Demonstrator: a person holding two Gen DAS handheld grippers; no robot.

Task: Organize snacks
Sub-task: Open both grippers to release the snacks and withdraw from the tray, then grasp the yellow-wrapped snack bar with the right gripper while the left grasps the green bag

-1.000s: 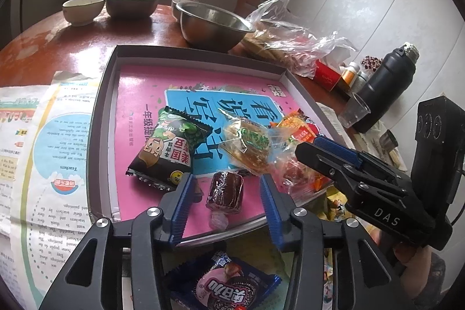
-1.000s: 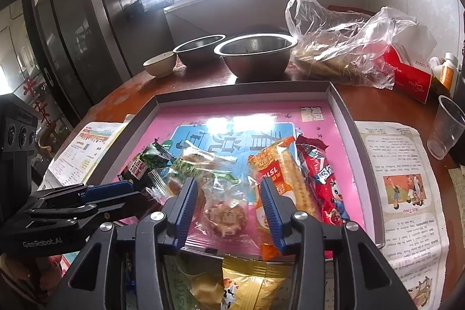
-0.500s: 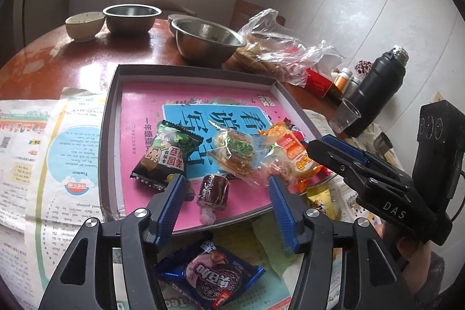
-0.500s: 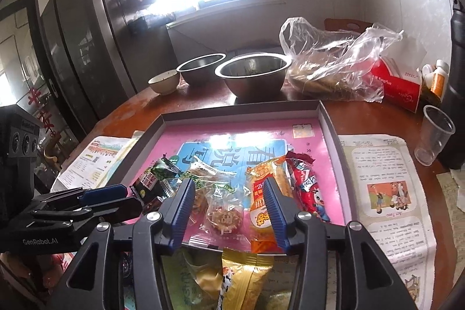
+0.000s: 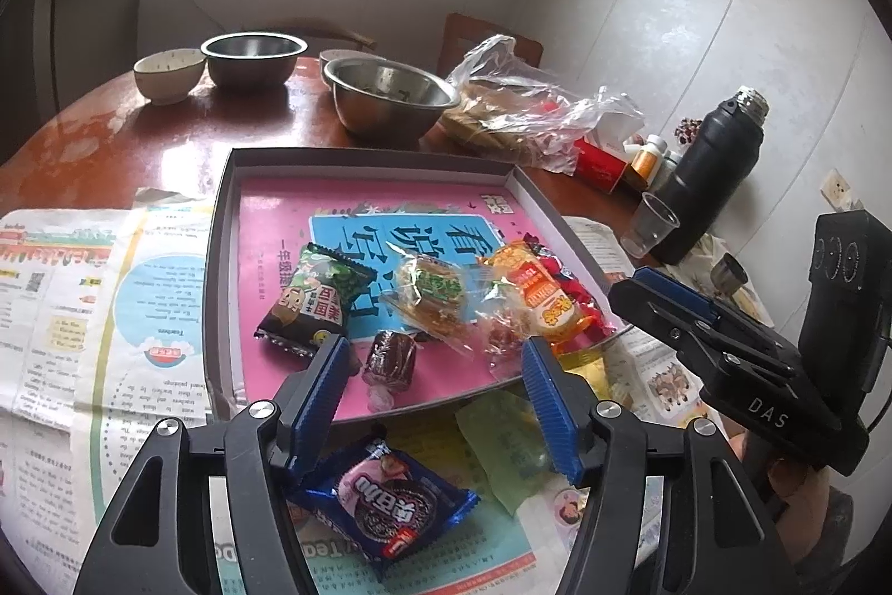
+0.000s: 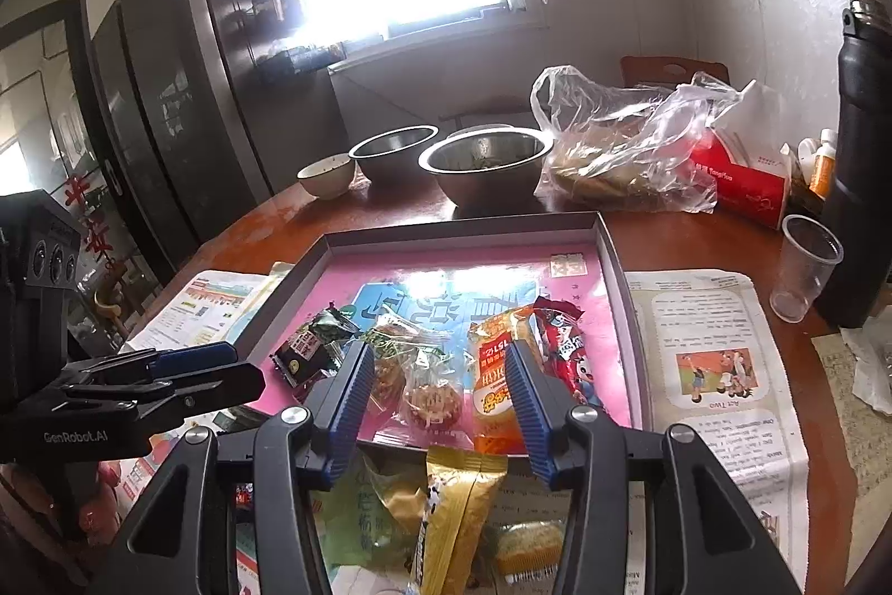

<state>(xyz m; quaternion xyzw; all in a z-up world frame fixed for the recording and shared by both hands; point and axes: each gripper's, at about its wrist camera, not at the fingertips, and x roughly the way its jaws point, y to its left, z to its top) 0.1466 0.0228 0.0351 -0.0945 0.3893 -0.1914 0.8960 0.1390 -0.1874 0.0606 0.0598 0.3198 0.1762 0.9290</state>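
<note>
Below the left wrist camera, the left hand-held gripper [image 5: 435,391] hangs over the near rim of the shallow grey tray with a pink printed liner [image 5: 223,260], its blue-padded jaws opening with nothing pressed between them. A brown-wrapped candy [image 5: 390,356] lies inside the tray between the fingertips (apart from both pads), beside a black-and-green snack packet [image 5: 312,302], a clear-wrapped pastry [image 5: 437,294] and an orange snack bar [image 5: 538,296]. Outside the tray, on newspaper [image 5: 83,316], sits a blue cookie packet [image 5: 390,503]. The right hand-held gripper [image 5: 663,299] shows at the right edge.

Under the right wrist camera, the right hand-held gripper [image 6: 437,400] is partly open and holds nothing; a clear-wrapped round biscuit [image 6: 432,402] lies in the tray beyond its fingertips. A gold packet [image 6: 454,500] rests on the wooden table [image 6: 697,232] just outside the tray. Two steel bowls [image 6: 485,160] stand behind.
</note>
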